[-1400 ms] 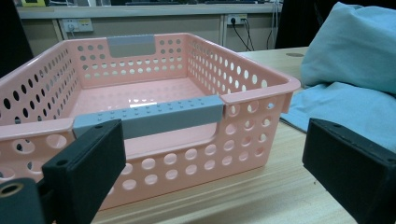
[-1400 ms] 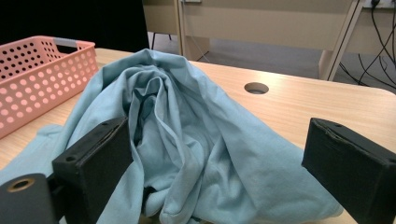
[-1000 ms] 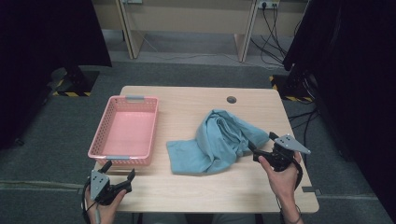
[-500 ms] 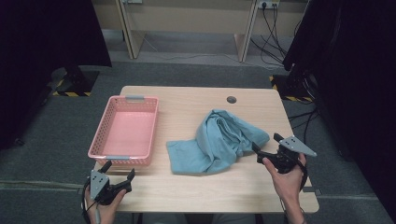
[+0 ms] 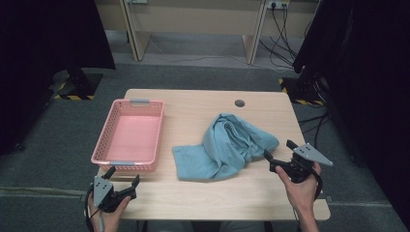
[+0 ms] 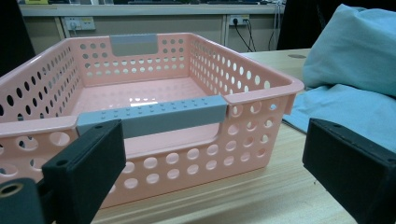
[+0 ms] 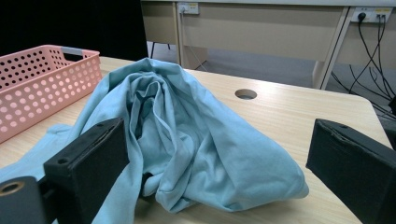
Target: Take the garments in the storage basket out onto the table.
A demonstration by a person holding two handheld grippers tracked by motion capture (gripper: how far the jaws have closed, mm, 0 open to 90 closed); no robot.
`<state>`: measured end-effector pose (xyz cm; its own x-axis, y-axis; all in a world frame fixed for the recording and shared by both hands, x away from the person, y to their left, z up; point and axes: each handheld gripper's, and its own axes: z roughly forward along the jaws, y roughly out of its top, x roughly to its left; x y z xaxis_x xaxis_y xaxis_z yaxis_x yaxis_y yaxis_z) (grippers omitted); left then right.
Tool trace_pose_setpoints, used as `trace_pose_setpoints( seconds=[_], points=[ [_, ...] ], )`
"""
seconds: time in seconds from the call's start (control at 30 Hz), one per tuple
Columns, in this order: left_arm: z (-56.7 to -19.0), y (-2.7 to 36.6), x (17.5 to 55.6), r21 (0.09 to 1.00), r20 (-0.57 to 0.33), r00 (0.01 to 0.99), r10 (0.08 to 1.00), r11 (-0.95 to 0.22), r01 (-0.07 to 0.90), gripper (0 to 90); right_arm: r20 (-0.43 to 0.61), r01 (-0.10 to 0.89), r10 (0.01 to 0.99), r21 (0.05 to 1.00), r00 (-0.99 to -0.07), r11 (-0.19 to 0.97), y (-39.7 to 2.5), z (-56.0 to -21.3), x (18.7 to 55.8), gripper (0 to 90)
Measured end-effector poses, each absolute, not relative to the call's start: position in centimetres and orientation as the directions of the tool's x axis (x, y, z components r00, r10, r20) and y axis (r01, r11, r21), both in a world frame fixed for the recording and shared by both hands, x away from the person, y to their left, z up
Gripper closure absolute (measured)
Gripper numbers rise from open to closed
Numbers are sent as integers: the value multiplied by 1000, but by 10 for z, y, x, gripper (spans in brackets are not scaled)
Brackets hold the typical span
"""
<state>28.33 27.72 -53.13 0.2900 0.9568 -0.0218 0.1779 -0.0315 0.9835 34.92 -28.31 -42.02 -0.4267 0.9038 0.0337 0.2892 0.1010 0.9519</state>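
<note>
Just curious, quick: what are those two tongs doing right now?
Left tongs: open, holding nothing.
Right tongs: open, holding nothing, beside the cloth.

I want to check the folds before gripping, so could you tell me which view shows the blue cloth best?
The right gripper view: the blue cloth lies close, folds clear. The high view shows its whole outline; the left gripper view catches an edge.

left gripper (image 5: 124, 181): jaws wide, hand-held low | right gripper (image 5: 278, 153): jaws wide, seemingly level

Cloth (image 6: 355, 60) is running off the left gripper view's right edge; its folds are hiding the tabletop (image 5: 203, 108) beneath.
</note>
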Motion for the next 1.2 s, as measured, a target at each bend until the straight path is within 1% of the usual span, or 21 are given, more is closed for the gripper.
trace_pose_setpoints(
  seconds=[0.73, 1.2],
  points=[
    [-531, 277, 283, 984, -21, 288, 957, -31, 176, 50, 34, 272, 912, 958, -408, 86, -304, -418, 330, 43],
    [-531, 277, 283, 984, -25, 289, 957, -28, 177, 50, 33, 275, 918, 958, -396, 85, -316, -422, 318, 41]
  ],
)
